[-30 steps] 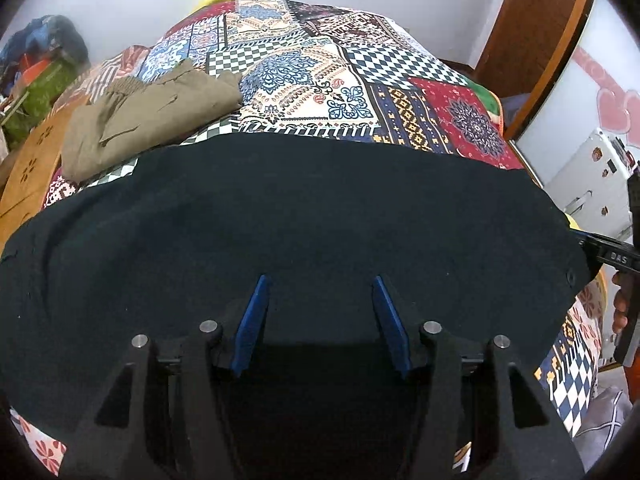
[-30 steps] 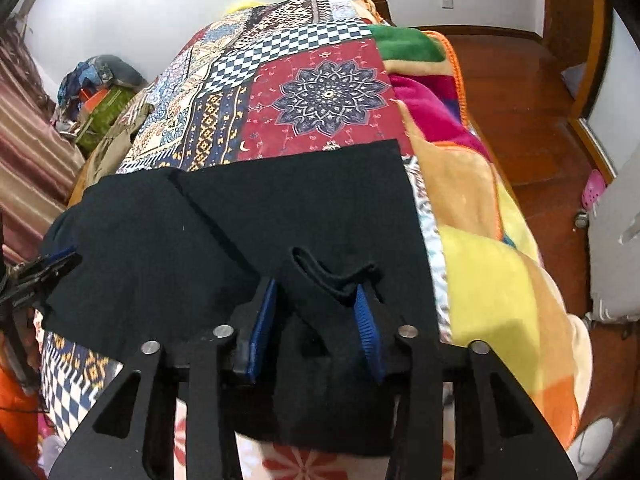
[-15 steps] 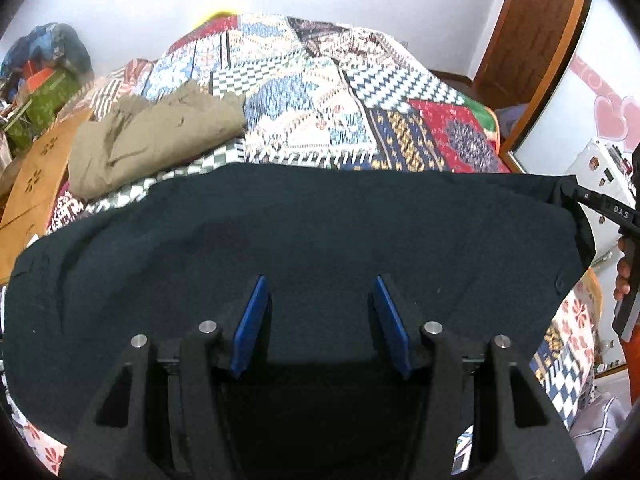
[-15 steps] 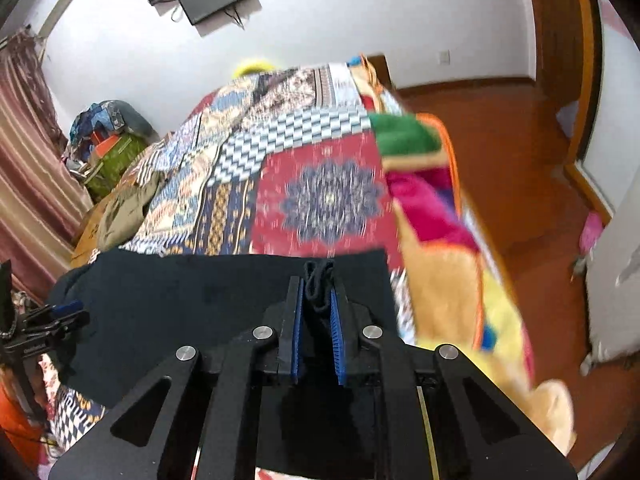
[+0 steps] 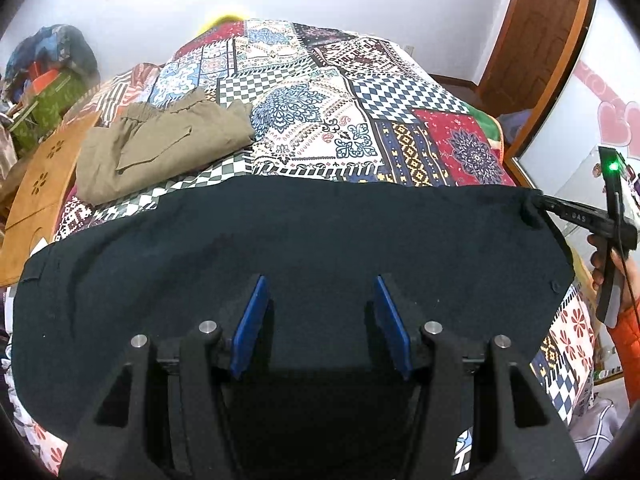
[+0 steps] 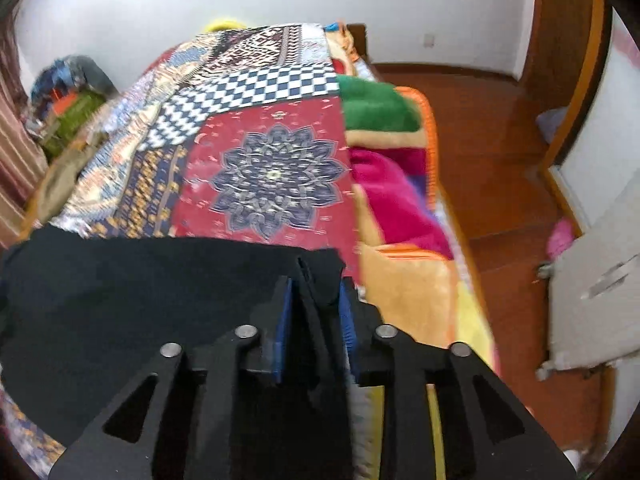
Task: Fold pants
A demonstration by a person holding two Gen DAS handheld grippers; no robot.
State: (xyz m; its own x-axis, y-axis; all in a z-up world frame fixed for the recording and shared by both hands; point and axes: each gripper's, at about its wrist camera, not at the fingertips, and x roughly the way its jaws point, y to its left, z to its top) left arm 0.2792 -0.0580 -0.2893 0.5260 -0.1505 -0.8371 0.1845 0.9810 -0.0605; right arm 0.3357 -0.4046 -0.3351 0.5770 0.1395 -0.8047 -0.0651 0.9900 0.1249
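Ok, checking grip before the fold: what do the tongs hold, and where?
Right tongs pinch the black pants at their corner, jaws just eased wider, cloth between; left tongs gape over them, gripping nothing.

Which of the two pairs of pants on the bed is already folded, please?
The khaki pants, lying folded in a compact bundle farther up the patchwork quilt. The black pants are spread wide, one corner between the right gripper's pads.

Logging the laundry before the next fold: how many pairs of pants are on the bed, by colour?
Black pants, spread out across the near end of the bed: 1
Khaki pants, folded, on the patchwork cover: 1
Total: 2
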